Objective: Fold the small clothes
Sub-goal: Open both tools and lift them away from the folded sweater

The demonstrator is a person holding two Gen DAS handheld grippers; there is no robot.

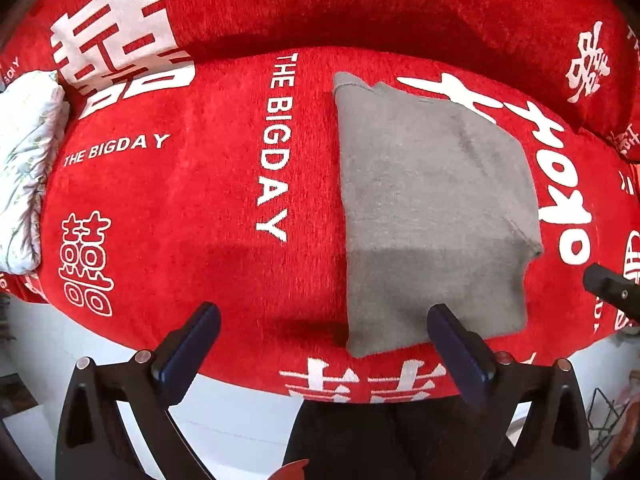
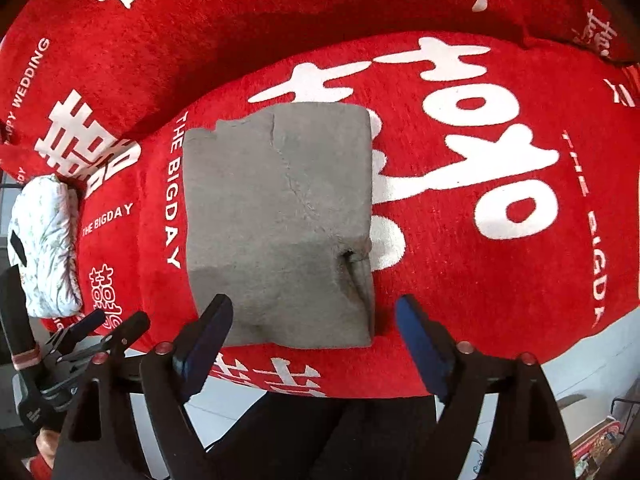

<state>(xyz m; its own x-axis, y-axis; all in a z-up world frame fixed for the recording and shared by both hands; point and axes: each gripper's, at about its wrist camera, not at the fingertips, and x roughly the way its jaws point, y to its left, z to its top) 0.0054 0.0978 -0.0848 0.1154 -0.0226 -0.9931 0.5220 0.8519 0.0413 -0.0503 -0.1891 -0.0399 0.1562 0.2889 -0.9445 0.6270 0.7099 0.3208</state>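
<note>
Grey folded garment [image 2: 280, 220] lies flat on the red cover [image 2: 480, 280], below both grippers' wide, empty jaws.

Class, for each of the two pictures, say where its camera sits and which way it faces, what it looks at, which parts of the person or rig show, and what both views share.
Left wrist view: sits on the left gripper, facing down; its open fingers frame the grey folded garment's near left edge; the right gripper's tip shows at right.
Right wrist view: sits on the right gripper, facing steeply down at the garment; its open fingers and the left gripper show.
Shared: garment, red cover, white floral bundle, the person's dark-clothed legs.
</note>
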